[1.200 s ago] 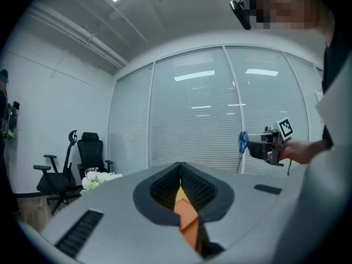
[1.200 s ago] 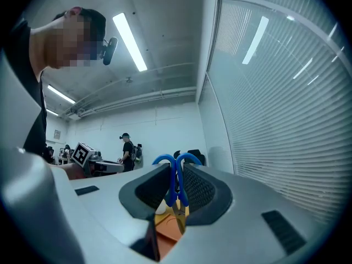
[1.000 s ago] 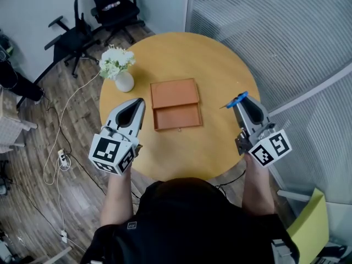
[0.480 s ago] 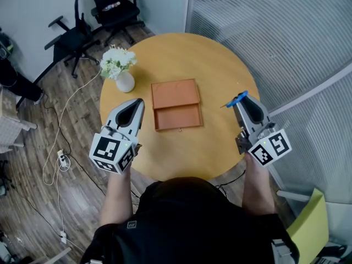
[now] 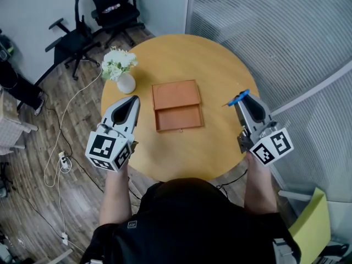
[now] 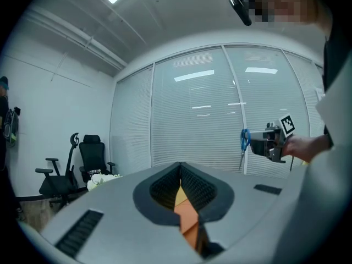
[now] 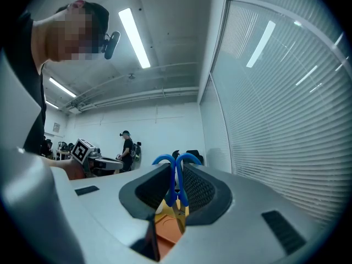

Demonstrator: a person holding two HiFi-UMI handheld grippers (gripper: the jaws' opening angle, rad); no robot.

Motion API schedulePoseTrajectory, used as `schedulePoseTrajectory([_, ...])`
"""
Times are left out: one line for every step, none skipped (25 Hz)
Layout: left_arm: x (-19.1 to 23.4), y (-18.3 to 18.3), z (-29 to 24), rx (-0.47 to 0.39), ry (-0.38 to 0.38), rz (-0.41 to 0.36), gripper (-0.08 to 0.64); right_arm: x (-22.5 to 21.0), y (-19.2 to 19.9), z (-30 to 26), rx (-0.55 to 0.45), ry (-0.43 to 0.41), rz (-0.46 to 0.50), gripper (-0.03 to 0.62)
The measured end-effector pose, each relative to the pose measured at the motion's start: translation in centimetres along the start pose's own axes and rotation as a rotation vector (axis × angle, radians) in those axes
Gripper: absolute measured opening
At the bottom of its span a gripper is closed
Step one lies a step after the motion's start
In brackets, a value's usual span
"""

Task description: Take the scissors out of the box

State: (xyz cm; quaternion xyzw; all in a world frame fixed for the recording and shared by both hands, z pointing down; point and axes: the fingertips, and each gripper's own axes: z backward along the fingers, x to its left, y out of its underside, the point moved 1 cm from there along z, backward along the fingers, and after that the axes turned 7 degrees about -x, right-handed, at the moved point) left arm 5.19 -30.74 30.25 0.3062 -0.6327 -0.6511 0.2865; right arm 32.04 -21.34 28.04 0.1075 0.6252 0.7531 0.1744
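Observation:
Blue-handled scissors (image 5: pixel 237 99) are clamped in my right gripper (image 5: pixel 243 102), which hangs above the round wooden table (image 5: pixel 214 65), right of the box. In the right gripper view the blue handles (image 7: pixel 176 164) stick up between the shut jaws of that gripper (image 7: pixel 175 194). The brown box (image 5: pixel 176 104) lies at the table's middle, lid folded back, its tray showing nothing inside. My left gripper (image 5: pixel 132 104) is held over the table's left edge, left of the box, jaws together with nothing in them. From the left gripper view (image 6: pixel 180 194) the scissors (image 6: pixel 244 141) show in the far gripper.
A white vase of flowers (image 5: pixel 121 70) stands on the table's far left. Black office chairs (image 5: pixel 110 7) and a floor cable (image 5: pixel 66 120) lie beyond on the wood floor. A glass wall with blinds (image 5: pixel 275 32) runs along the right. A yellow-green chair (image 5: pixel 311 224) is at the lower right.
Both grippers have drifted very slightly; the scissors stay gripped in the right one. The box has not moved.

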Motion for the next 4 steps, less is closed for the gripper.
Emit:
schedulePoseTrajectory([0.02, -0.08, -0.01, 0.000, -0.001, 0.000, 0.014, -0.01, -0.06, 0.00, 0.001, 0.000, 0.000, 0.087])
schedulePoseTrajectory([0.01, -0.13, -0.02, 0.000, -0.001, 0.001, 0.014, -0.02, -0.12, 0.01, 0.001, 0.000, 0.000, 0.087])
schedulePoseTrajectory([-0.02, -0.16, -0.04, 0.001, -0.001, 0.002, 0.014, -0.04, -0.19, 0.03, 0.002, -0.001, 0.000, 0.087])
schedulePoseTrajectory([-0.06, -0.18, -0.05, 0.002, -0.001, 0.003, 0.014, -0.06, -0.26, 0.04, 0.003, -0.001, 0.000, 0.087])
